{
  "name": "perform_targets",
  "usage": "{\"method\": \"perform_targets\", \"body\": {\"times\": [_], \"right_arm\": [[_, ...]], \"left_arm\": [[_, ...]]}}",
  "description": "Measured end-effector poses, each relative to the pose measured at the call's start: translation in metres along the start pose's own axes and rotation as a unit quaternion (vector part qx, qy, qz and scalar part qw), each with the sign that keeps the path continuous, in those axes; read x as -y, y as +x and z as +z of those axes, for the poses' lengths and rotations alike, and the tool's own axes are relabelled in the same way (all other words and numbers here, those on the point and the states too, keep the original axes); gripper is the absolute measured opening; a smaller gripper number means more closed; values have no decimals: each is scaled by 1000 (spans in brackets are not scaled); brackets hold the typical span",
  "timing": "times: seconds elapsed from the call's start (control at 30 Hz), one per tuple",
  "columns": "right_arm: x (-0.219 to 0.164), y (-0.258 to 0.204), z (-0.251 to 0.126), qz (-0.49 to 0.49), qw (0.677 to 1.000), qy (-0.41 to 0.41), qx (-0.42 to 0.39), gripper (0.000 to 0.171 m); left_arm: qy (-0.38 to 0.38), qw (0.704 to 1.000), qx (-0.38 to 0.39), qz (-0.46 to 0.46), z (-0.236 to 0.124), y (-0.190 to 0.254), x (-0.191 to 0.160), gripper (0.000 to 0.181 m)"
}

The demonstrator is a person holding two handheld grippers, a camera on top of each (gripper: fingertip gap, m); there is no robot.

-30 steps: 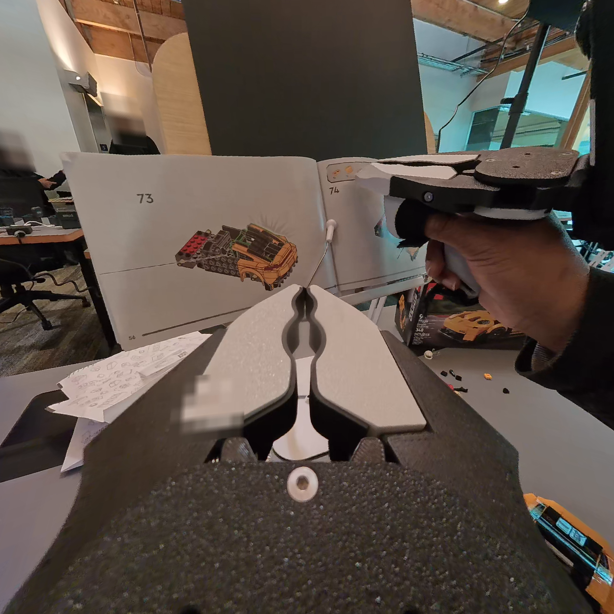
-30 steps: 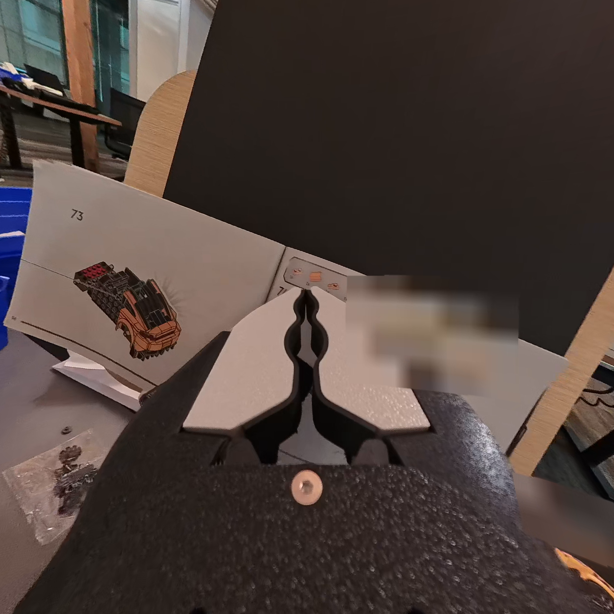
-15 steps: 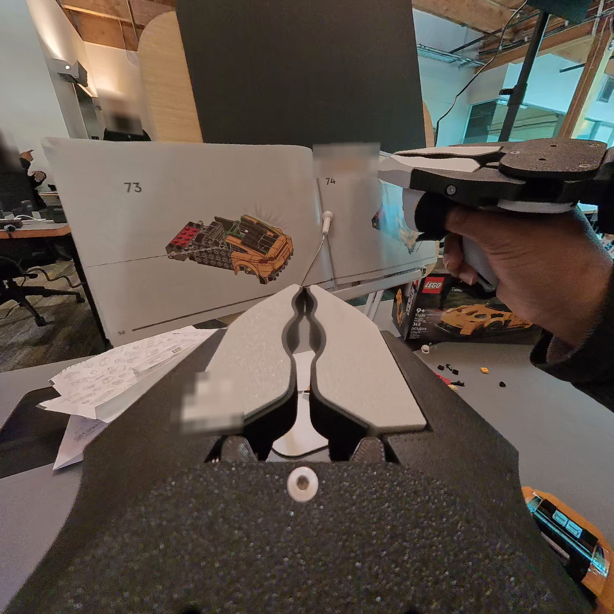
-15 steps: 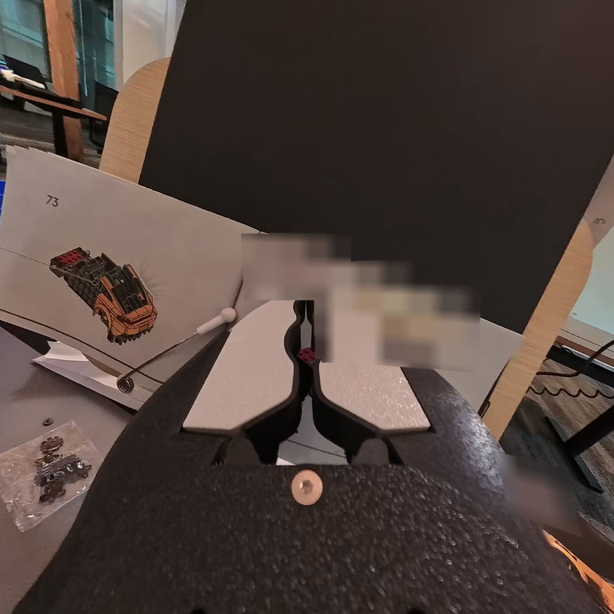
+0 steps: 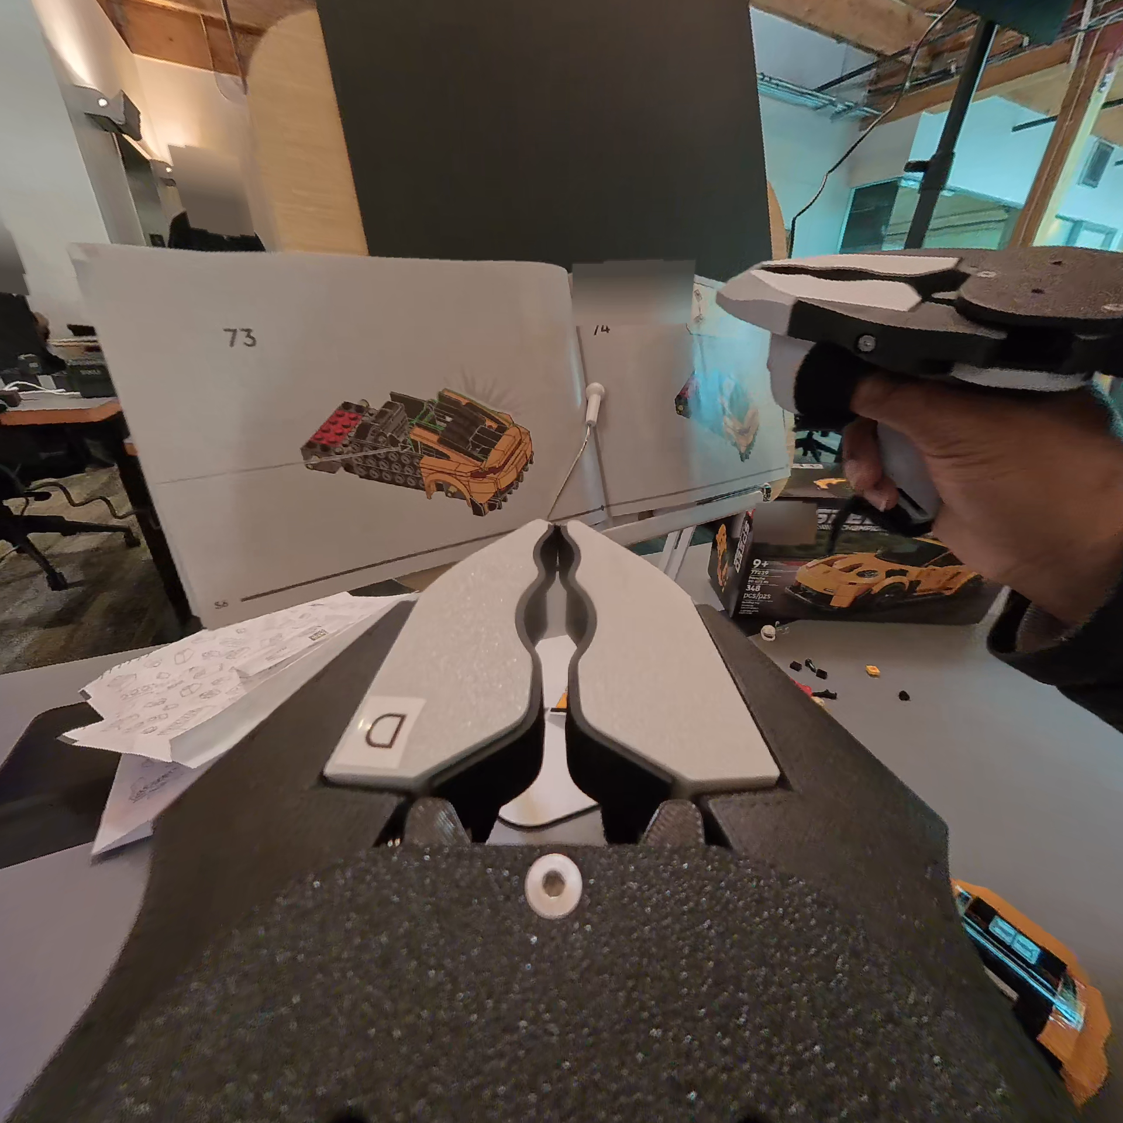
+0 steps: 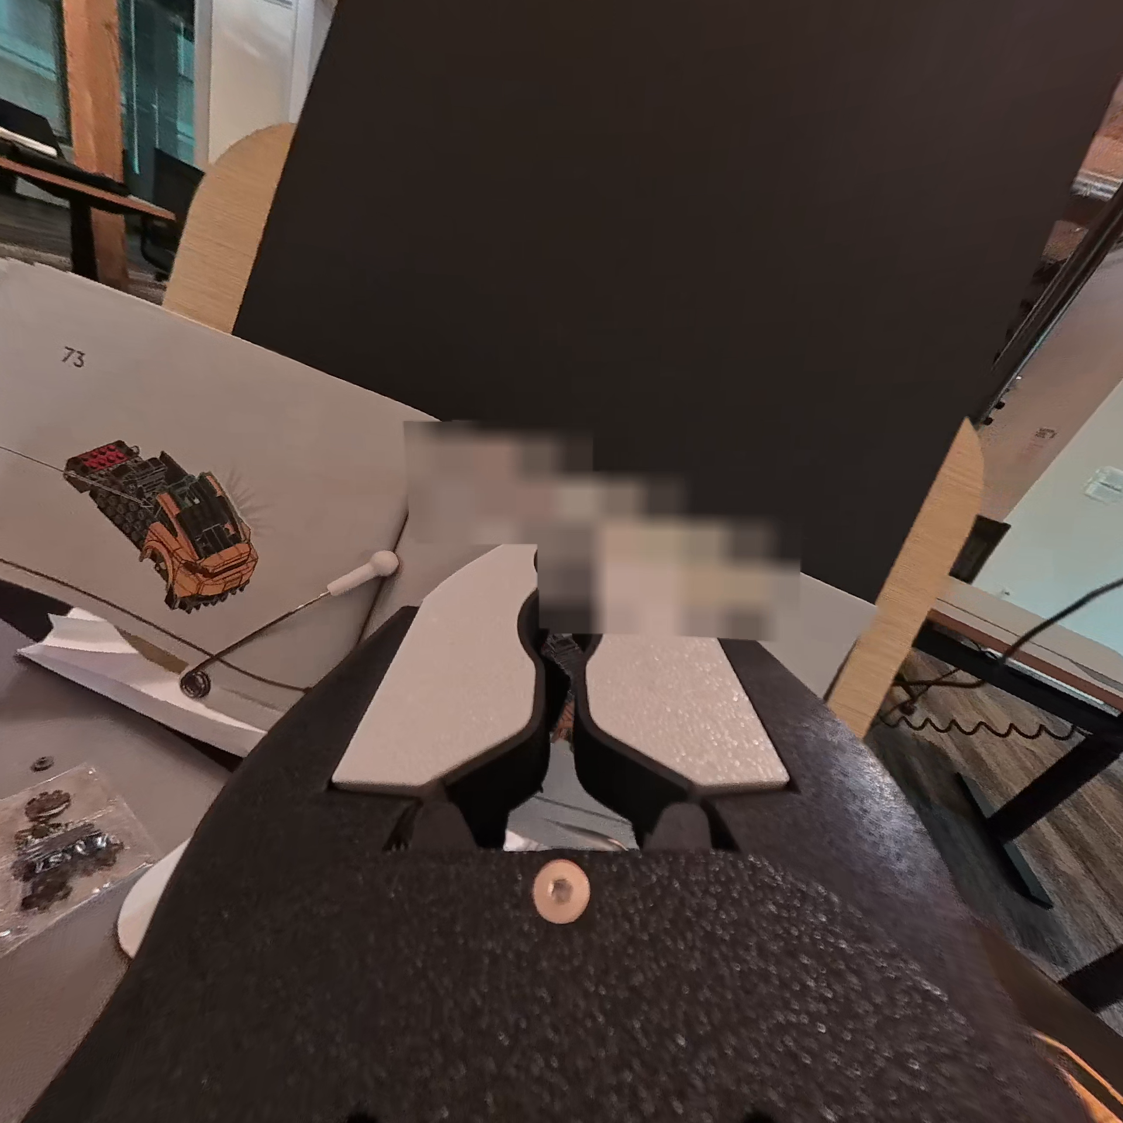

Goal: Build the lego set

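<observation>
The open instruction booklet (image 5: 340,389) stands on a wire holder and shows an orange and black car on its left page. My left gripper (image 5: 558,538) is shut and empty, raised above the grey table (image 5: 1002,759) and pointed at the booklet's spine. My right gripper (image 5: 738,295), held by a hand, hovers in front of the right page. In the right wrist view its fingers (image 6: 462,668) stand close together and a blur patch hides the tips. The part-built orange car (image 5: 1033,984) lies at the table's lower right.
The set's box (image 5: 851,577) stands behind several loose small pieces (image 5: 851,674). Printed paper bags (image 5: 212,674) lie at the left. A clear bag of dark pieces (image 6: 54,844) lies left of the right gripper. A black board (image 6: 668,243) stands behind the booklet. My hands' fingertips stand some 20 cm from each other.
The right gripper has swung rightward along the booklet, so the left page slid left in its view. The left gripper has stayed shut and has barely moved.
</observation>
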State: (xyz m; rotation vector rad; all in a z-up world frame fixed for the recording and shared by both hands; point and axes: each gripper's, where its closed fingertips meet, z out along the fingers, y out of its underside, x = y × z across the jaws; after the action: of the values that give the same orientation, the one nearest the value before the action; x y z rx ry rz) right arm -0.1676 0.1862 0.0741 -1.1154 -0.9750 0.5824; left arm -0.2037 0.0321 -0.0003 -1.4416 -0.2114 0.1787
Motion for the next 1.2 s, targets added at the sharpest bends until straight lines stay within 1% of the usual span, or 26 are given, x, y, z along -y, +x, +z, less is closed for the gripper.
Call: {"method": "perform_targets", "body": {"times": [0.03,0.13,0.3,0.43,0.57,0.67,0.73,0.8,0.87,0.93,1.03,1.1,1.13,1.17,1.2], "right_arm": [[0,1,-4,-2,1000,1,1,2],[0,2,-22,6,1000,5,18,4],[-17,-14,-73,13,995,-9,102,6],[-45,-22,-123,23,989,-41,144,11],[-75,-21,-173,50,985,-71,151,14],[-99,-23,-205,96,978,-99,159,16],[-111,-25,-221,114,975,-101,163,17],[-117,-20,-232,112,978,-83,154,17],[-120,-14,-236,122,980,-63,144,17],[-121,-7,-237,140,979,-54,136,17],[-129,-5,-237,163,976,-58,136,17],[-135,-11,-237,183,969,-70,150,17],[-136,-13,-238,192,966,-73,156,17],[-136,-15,-238,197,964,-72,160,17],[-135,-15,-239,198,964,-71,162,17]], "left_arm": [[1,1000,2,2,-1,-2,2,0],[8,1000,11,5,-3,-10,8,0],[18,1000,-5,15,-11,-20,25,0],[-24,998,-46,43,-15,-16,30,0],[-84,988,-89,95,-26,-5,34,0],[-116,978,-100,141,-37,2,38,0],[-126,974,-107,154,-43,6,39,0],[-129,973,-123,145,-49,14,37,0],[-137,973,-135,130,-59,19,26,0],[-146,975,-127,108,-72,16,7,0],[-182,973,-138,46,-96,23,-34,0],[-239,959,-148,32,-111,33,-74,0],[-278,947,-158,31,-118,39,-96,4],[-321,933,-162,35,-123,44,-119,15],[-364,916,-165,46,-129,48,-140,20]]}}
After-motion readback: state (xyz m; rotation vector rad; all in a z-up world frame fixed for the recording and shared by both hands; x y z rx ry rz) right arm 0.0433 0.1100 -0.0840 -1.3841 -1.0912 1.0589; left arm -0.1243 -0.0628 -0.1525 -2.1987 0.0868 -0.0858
